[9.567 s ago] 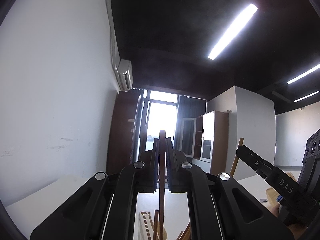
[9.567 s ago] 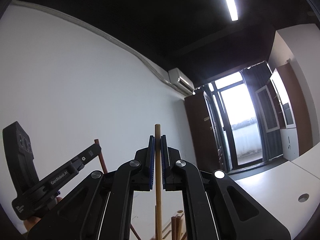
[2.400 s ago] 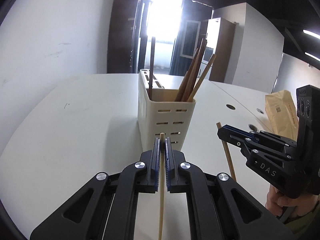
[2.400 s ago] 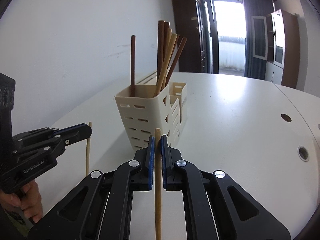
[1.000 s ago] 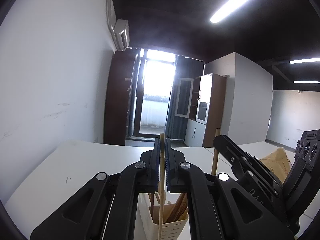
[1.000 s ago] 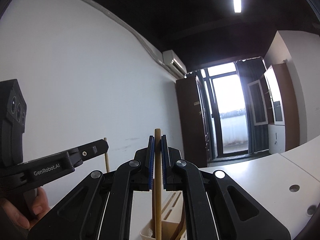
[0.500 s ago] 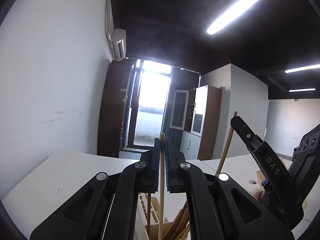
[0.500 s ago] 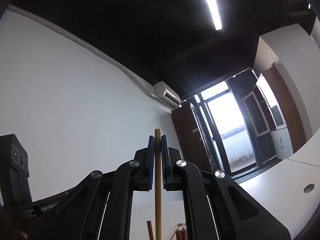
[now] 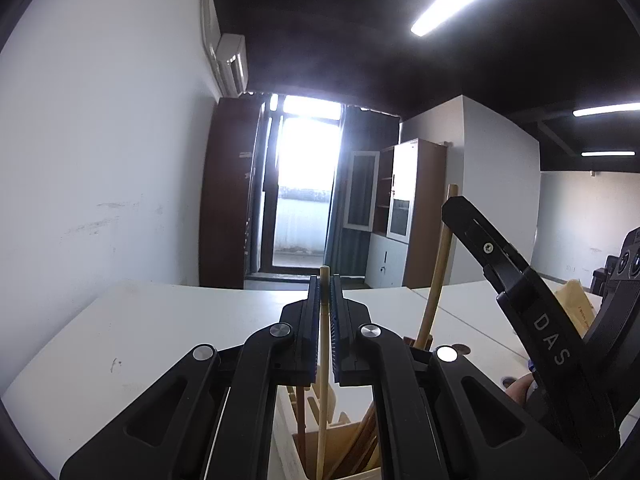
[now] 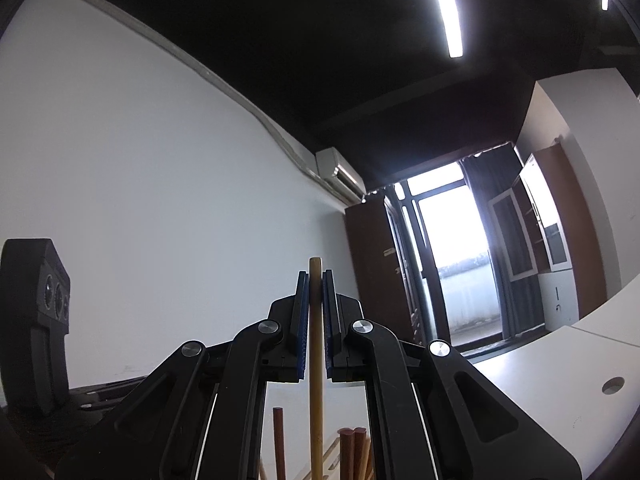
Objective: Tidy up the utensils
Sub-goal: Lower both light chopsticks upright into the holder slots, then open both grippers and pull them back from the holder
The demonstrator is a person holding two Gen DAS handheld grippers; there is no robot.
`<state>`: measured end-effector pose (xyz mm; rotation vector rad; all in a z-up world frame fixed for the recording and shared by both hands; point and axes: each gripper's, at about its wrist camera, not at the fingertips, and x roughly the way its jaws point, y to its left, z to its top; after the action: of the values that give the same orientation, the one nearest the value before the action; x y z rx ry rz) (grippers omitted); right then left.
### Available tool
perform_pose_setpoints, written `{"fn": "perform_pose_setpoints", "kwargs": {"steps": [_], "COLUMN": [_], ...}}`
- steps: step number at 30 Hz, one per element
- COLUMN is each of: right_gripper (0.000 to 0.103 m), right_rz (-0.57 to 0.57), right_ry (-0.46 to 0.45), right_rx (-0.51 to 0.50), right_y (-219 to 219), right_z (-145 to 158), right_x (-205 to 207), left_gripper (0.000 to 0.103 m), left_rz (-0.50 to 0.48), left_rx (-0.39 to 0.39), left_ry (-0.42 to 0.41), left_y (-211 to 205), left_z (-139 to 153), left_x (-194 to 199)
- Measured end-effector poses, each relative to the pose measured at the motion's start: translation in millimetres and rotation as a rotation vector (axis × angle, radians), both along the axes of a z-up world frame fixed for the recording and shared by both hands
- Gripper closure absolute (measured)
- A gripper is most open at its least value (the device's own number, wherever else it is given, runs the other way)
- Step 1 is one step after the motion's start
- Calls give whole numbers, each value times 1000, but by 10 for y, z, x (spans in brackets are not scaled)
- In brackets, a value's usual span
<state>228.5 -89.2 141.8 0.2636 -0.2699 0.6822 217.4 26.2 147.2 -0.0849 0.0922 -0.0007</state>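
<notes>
Two black hand-held grippers each clamp one chopstick: the left gripper (image 9: 325, 312) a pale wooden chopstick (image 9: 323, 380), the right gripper (image 10: 316, 308) a tan wooden chopstick (image 10: 315, 380). Since a second ago both have sunk over the cream slotted plastic holder (image 9: 320, 448) on the white table (image 9: 140, 328), so both sticks seem about to drop in. The left points level, the right tilts upward.

Black claws w/ blue pads (image 9: 315, 332); pale chopstick (image 9: 323, 380); tan chopstick (image 10: 315, 360); cream holder (image 9: 340, 446).
</notes>
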Motion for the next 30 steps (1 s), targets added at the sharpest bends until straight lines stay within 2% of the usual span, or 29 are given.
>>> {"fn": "perform_pose_setpoints", "kwargs": {"steps": [3,11,21,30], "right_gripper": [96,96,96,93], "right_rz": [3,3,21,19], "right_ry": [4,47,119,154], "right_rx": [-32,-100,-177,-217], "right_y": [16,-9,-31,-167], "right_z": [-27,-65,-139,-155], "right_x": [-15,-41,1,-1], "left_gripper": [99,99,97,94], "left_rz": [8,-5,-31,-21], "left_rx": [16,0,-25,-50], "left_ry": [17,63,113,115], "left_y": [6,93,192,275], "left_z": [-84,-166,-142,-105], "left_x": [-57,-99,-91,-255]}}
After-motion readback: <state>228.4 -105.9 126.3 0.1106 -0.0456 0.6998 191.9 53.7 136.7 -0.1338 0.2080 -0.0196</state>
